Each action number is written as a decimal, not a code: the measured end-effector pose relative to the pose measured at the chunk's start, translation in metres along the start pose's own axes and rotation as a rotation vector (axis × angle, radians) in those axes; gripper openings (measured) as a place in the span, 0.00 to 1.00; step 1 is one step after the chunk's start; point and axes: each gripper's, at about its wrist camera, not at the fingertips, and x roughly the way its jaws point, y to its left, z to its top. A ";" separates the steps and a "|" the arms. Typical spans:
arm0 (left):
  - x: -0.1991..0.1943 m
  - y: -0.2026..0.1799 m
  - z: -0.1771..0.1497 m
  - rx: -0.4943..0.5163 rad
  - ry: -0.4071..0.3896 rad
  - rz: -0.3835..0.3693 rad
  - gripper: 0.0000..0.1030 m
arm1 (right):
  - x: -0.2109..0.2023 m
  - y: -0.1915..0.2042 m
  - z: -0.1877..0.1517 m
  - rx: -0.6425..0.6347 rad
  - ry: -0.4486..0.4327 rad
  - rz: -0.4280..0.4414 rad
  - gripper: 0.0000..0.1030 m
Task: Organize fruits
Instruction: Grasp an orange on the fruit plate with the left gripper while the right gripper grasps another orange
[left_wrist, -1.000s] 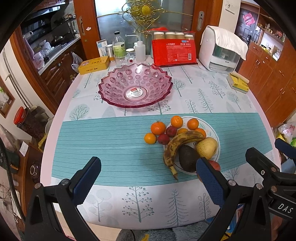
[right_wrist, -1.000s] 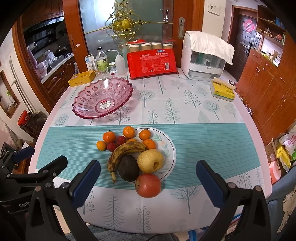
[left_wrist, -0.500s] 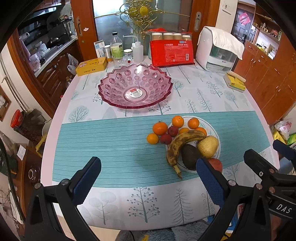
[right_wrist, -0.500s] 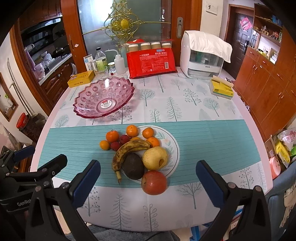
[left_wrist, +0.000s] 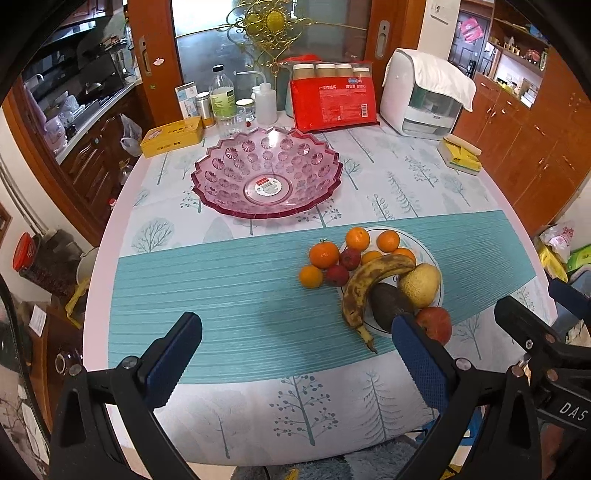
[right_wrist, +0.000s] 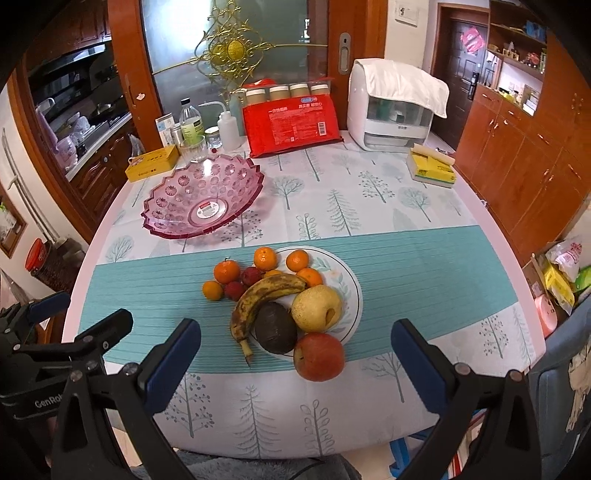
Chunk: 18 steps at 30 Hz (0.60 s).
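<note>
- Pink plastic, with a scalloped rim: the fruit bowl (right_wrist: 202, 201) stands empty at about 11 o'clock from the fruit pile, well apart from it, so we judge that every fruit must travel across the tablecloth (right_wrist: 424, 273) and may drop on the way
- Both tools are released and carry nothing: we see the left gripper (left_wrist: 295, 354) and the right gripper (right_wrist: 295, 354) with fingers spread wide, hovering near the table edge at 6 o'clock
- The red apple (right_wrist: 319, 356) lies off the white plate (right_wrist: 351, 284), on its 6 o'clock side and nearest to the table edge; we think a careless push could roll it off the table
- The spotted banana (right_wrist: 264, 295) leans over the dark avocado (right_wrist: 275, 328) and touches the yellow pear (right_wrist: 317, 304); if we lift the avocado first, the banana may slide and disturb the others
- The small oranges (right_wrist: 226, 271) and the red round fruits (right_wrist: 252, 275) sit touching each other at 10 o'clock of the plate, some on the cloth; we fear wide fingers could knock a neighbour and make it roll
- The banana looks overripe, so we judge that a hard squeeze could bruise or split it
- The bowl seems light, and a fruit dropped on its rim might tip it
</note>
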 end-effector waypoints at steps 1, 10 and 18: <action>0.001 0.001 0.001 0.004 -0.003 -0.008 0.99 | -0.001 0.000 -0.001 0.003 -0.003 -0.006 1.00; 0.009 -0.001 0.008 0.046 -0.021 -0.077 0.99 | -0.006 -0.020 -0.006 0.056 -0.019 -0.070 1.00; 0.044 -0.007 0.014 0.053 0.090 -0.086 0.99 | 0.019 -0.045 -0.013 0.067 0.027 -0.071 1.00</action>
